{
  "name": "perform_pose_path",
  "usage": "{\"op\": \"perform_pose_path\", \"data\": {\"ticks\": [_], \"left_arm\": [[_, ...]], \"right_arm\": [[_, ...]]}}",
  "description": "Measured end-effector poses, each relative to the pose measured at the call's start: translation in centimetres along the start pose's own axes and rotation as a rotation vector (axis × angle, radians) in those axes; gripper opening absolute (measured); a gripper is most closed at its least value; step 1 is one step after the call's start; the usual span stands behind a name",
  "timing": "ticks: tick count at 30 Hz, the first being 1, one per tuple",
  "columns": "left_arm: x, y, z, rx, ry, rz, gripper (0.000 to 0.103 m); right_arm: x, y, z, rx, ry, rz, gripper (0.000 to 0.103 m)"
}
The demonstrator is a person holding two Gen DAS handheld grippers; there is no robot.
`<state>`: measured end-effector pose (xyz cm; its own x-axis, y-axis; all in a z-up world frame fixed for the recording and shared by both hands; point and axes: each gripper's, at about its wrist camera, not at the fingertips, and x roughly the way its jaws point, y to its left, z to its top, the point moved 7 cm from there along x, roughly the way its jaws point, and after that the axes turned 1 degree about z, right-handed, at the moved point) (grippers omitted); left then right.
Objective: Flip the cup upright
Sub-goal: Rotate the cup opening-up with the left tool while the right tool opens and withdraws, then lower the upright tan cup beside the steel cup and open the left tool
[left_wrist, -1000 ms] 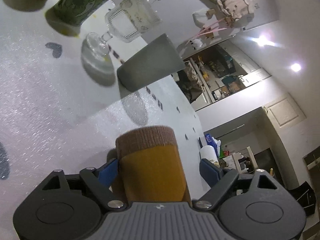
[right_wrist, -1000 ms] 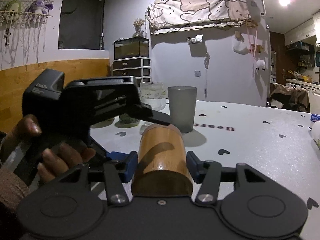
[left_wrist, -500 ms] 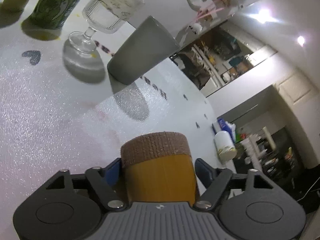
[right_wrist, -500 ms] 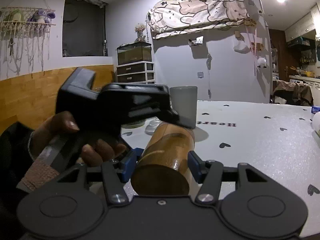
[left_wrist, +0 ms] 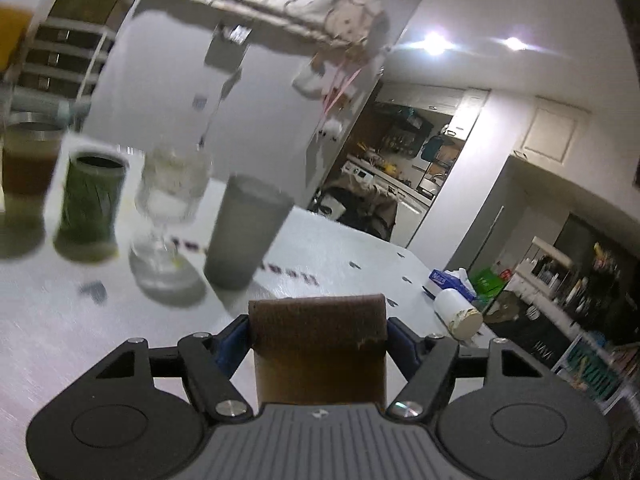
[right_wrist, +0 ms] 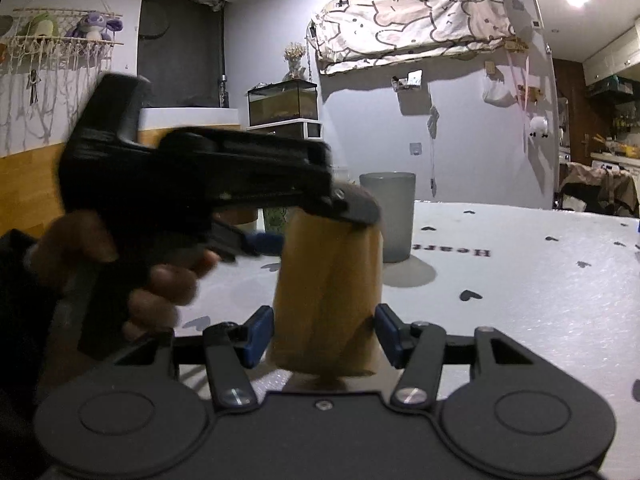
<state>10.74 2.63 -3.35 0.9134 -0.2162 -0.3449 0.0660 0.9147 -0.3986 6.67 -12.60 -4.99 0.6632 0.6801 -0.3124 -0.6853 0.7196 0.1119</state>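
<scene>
One white counter [right_wrist: 520, 280], printed with small dark hearts, carried everything. Behind the work stood a row of vessels, well apart from the tongs: a grey tumbler [left_wrist: 246, 232], a clear stemmed glass [left_wrist: 170, 208] just beside it, a green patterned cup [left_wrist: 92, 204], and a brown-filled tumbler [left_wrist: 28, 168] at the far left, all upright and blurred in the left wrist view.

The wooden cup [right_wrist: 328, 296] stood near upright on the counter, close in front of the grey tumbler. The left tongs [left_wrist: 318, 344] were clamped on it near the brown band [left_wrist: 318, 318] at its upper end, blue pads against both sides. Seen from the right wrist camera, the left hand [right_wrist: 156, 280] gripped that tool's handle. The right tongs [right_wrist: 324, 336] sat spread around the cup's lower part, each blue pad showing a gap to the wood.
</scene>
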Motion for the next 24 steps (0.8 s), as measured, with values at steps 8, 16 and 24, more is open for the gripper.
{"op": "perform_pose_path", "data": {"ticks": [8,16,24], "left_arm": [[-1.7,0.8,0.7,0.173,-0.078,0.085,0.072],[-1.7,6.6,3.7,0.232,-0.151,0.319,0.072],[-1.1,11.4,6.8,0.285,-0.217,0.504,0.072]], "right_arm": [[3.1,1.0,0.1,0.01,0.046,0.024,0.054],[3.7,1.3,-0.2,0.025,0.061,-0.015,0.053],[3.6,1.0,-0.3,0.024,0.066,-0.029,0.053]]}}
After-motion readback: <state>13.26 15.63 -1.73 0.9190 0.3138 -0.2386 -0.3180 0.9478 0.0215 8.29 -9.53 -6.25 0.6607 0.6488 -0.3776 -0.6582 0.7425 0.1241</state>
